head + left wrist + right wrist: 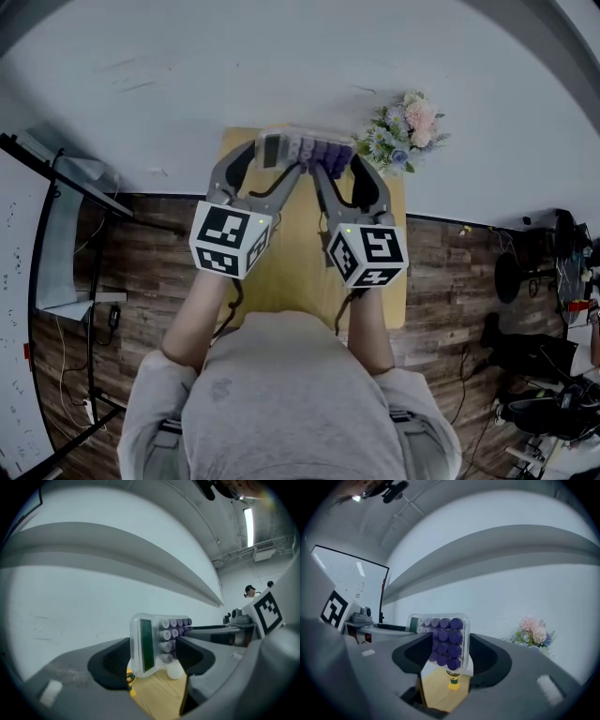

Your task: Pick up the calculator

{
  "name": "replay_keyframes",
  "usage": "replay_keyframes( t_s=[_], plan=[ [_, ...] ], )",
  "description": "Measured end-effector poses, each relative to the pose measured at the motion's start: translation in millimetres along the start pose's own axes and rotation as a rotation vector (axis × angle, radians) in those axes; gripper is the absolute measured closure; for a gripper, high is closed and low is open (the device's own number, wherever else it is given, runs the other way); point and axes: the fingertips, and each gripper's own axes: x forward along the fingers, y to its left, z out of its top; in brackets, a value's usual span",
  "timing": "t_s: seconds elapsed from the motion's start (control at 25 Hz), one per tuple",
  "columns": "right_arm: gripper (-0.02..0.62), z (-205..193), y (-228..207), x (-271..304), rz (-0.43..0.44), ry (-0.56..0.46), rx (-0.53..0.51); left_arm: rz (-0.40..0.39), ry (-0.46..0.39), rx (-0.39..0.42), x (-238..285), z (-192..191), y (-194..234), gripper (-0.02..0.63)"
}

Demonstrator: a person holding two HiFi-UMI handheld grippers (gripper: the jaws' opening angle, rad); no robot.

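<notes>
Snugly, calculator [300, 150] between both jaw pairs

At six o'clock beneath the calculator [443, 641], a small yellow-green thing [453, 682] is half covered and too small for you to identify. Your torso [291, 394] hides part of the table's [295, 267] near edge.

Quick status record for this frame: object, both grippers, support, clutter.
object: calculator, clear case, purple keys
left gripper: shut on the display end
right gripper: shut on the keypad end
support: held between both grippers, apparently clear of the wooden table
clutter: flower bouquet at the table's far right; small yellow-green item on the table below the calculator
</notes>
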Motion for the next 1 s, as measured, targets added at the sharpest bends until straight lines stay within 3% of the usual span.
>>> replay_keyframes(
  t_s=[1.0],
  plan=[
    [0.347,47.4,13.6,-23.4,-0.005,-0.115,-0.057,0.012,-0.104,0.100,-23.4,48.1,-14.8,0.298]
  ],
)
